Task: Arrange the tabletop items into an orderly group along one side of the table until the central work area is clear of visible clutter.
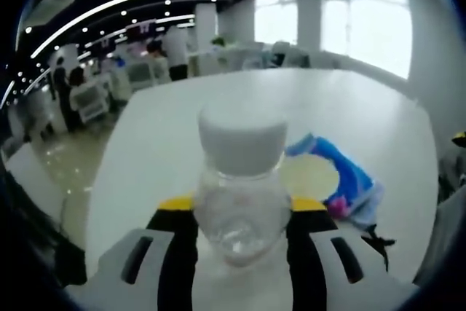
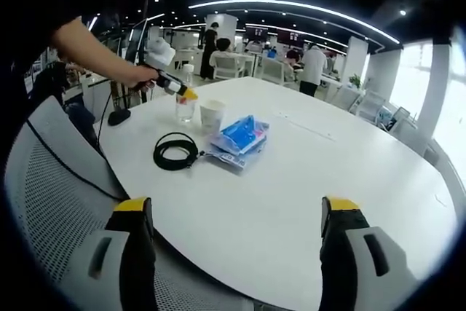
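The left gripper (image 1: 242,234) has its fingers clamped on a clear plastic bottle (image 1: 242,194) with a white cap, the bottle standing upright between the yellow-tipped pads. In the right gripper view that same bottle (image 2: 186,103) sits at the far left side of the white worktop (image 2: 306,180), at about ten o'clock from the camera, with the left gripper (image 2: 182,94) reaching in from a person's hand (image 2: 142,76).

Just beside the bottle, at its three o'clock, stands a white paper cup (image 2: 211,116). Near the cup, towards four o'clock, lies a blue and clear plastic package (image 2: 239,138), and at its nine o'clock a coiled black cable (image 2: 175,151) rests flat on the worktop, touching or nearly touching the package's edge. In the left gripper view the blue package (image 1: 348,176) lies at about three o'clock from the bottle.

The right gripper (image 2: 237,242) hangs over the near edge of the worktop with its fingers spread wide apart and nothing between them. A grey mesh chair (image 2: 51,194) stands at the worktop's near left side.
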A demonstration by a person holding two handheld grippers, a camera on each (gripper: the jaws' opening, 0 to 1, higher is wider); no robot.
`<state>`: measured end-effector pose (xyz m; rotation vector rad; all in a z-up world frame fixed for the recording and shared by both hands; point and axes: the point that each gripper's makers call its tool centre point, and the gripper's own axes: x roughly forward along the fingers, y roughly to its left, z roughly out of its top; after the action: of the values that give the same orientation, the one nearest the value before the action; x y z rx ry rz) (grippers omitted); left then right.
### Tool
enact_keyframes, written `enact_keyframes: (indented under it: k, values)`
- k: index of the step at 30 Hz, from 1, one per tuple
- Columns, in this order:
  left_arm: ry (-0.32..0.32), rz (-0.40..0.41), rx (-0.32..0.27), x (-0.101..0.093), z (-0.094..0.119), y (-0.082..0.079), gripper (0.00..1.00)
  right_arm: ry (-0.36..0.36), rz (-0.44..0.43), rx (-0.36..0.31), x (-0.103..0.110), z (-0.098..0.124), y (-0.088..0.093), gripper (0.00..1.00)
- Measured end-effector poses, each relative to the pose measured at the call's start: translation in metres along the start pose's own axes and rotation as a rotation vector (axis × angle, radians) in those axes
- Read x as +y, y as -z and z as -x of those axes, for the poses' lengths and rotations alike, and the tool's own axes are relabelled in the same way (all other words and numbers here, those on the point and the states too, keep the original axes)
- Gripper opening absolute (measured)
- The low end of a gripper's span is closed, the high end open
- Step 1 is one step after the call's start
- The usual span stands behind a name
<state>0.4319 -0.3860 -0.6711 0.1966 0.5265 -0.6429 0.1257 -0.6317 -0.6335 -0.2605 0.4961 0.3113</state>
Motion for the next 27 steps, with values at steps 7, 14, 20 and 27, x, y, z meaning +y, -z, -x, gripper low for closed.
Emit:
enact_keyframes:
  k: [7,14,20,27]
  values:
    - [0.020,-0.020,0.020,0.006,-0.007,0.003,0.45,0.002,-0.003,0.007,-0.001,0.000,0.001,0.96]
    - [0.055,-0.028,-0.001,0.004,-0.012,0.000,0.45,0.008,-0.007,0.014,-0.002,-0.001,0.003,0.95]
    - [0.101,-0.035,-0.008,0.004,-0.018,0.000,0.45,0.008,-0.007,0.024,-0.002,-0.002,0.004,0.95]
    - [0.116,-0.046,0.004,0.006,-0.015,0.002,0.45,0.011,-0.007,0.025,-0.003,-0.002,0.005,0.95]
